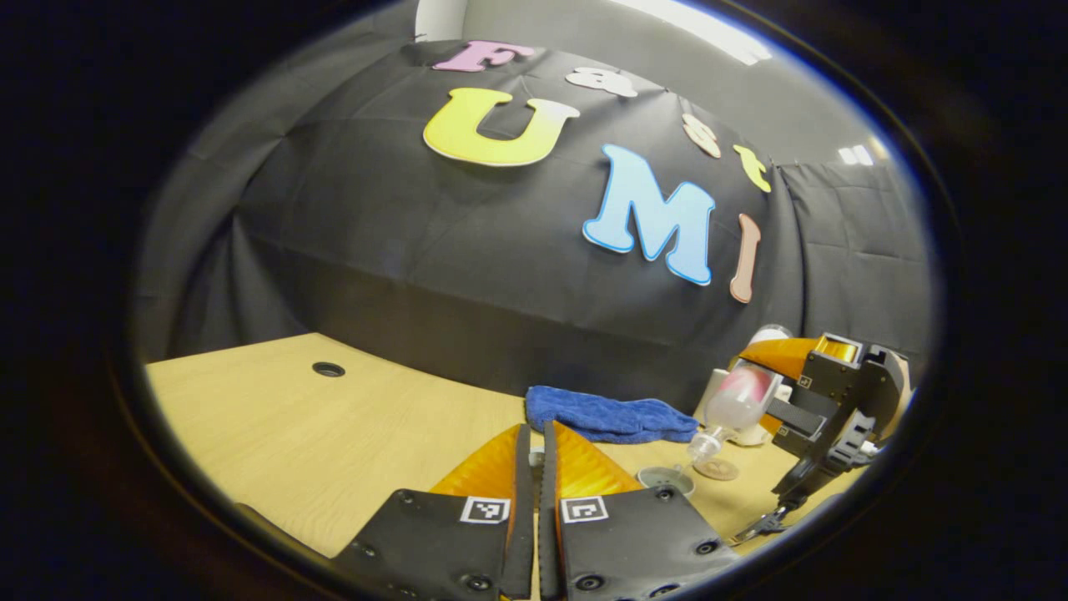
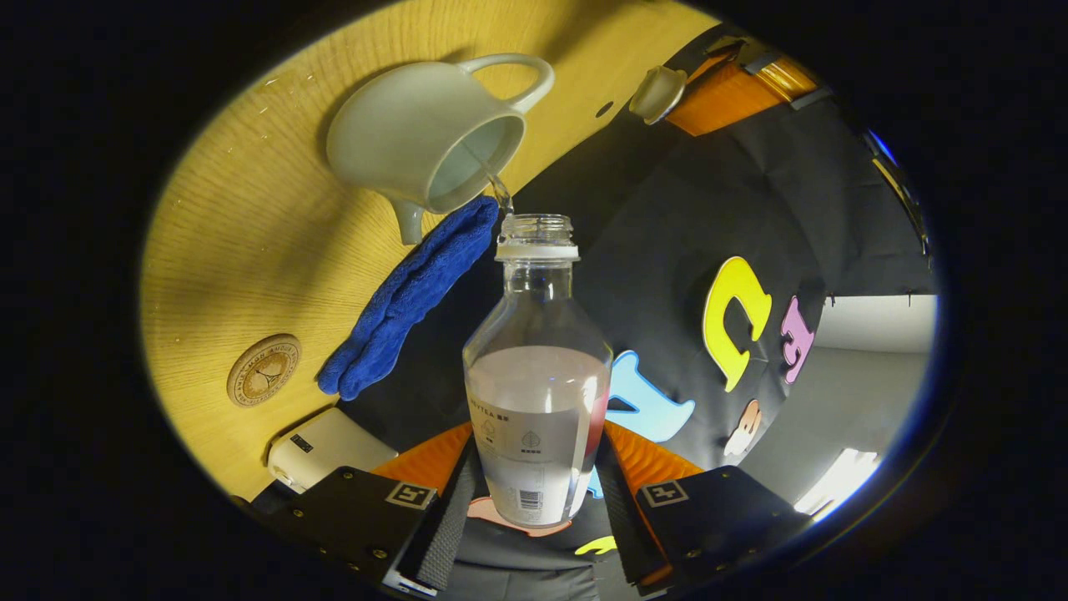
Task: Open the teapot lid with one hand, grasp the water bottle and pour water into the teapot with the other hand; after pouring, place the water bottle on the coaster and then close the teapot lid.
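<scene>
In the right gripper view, the right gripper (image 2: 538,467) at the bottom centre has both fingers pressed against the sides of a clear plastic water bottle (image 2: 538,401), which is tipped so its open neck points toward the upper middle of the frame. A thin stream of water runs from the bottle's mouth into the open top of a white ceramic teapot (image 2: 417,133) in the upper left, standing on the light wooden table (image 2: 242,242). A folded blue cloth (image 2: 409,300) lies just beside the teapot, and a round wooden coaster (image 2: 264,370) sits at the left, apart from the bottle. A white box-shaped device (image 2: 329,446) lies at the lower left. At the upper right, the small white teapot lid (image 2: 657,92) is held up off the pot. In the left gripper view, the left gripper (image 1: 536,455) at the bottom centre is nearly closed, its fingers narrowly apart; what sits between the tips I cannot tell.
</scene>
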Tool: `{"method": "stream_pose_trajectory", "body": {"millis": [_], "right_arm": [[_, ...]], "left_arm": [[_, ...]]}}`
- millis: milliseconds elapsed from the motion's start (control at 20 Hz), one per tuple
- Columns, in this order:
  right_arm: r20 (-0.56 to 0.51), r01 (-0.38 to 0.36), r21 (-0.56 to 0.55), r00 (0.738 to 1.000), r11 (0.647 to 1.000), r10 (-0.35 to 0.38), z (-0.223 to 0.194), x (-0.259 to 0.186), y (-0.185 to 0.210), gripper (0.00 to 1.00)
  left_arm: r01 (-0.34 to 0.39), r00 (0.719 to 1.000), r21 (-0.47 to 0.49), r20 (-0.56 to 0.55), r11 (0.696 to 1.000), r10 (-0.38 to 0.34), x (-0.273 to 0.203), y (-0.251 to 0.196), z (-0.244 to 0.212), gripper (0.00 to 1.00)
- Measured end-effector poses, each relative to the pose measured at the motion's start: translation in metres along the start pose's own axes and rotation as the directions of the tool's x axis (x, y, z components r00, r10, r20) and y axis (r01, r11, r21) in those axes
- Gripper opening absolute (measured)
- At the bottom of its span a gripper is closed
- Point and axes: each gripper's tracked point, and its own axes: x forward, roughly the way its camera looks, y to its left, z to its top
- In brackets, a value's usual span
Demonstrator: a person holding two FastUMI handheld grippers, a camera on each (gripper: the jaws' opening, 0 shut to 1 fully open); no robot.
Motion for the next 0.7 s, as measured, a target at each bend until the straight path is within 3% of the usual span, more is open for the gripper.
{"method": "stream_pose_trajectory", "body": {"millis": [450, 700], "right_arm": [[0.019, 0.092, -0.096, 0.996, 0.991, -0.090, 0.004, 0.002, -0.020, 0.74], [0.016, 0.064, -0.049, 0.998, 0.997, -0.063, 0.002, 0.003, -0.010, 0.74]], "left_arm": [[-0.001, 1.000, -0.002, 0.002, 1.000, 0.001, 0.000, 0.000, 0.001, 0.09], [-0.007, 1.000, -0.001, 0.003, 1.000, 0.007, -0.001, 0.000, 0.000, 0.09]]}}
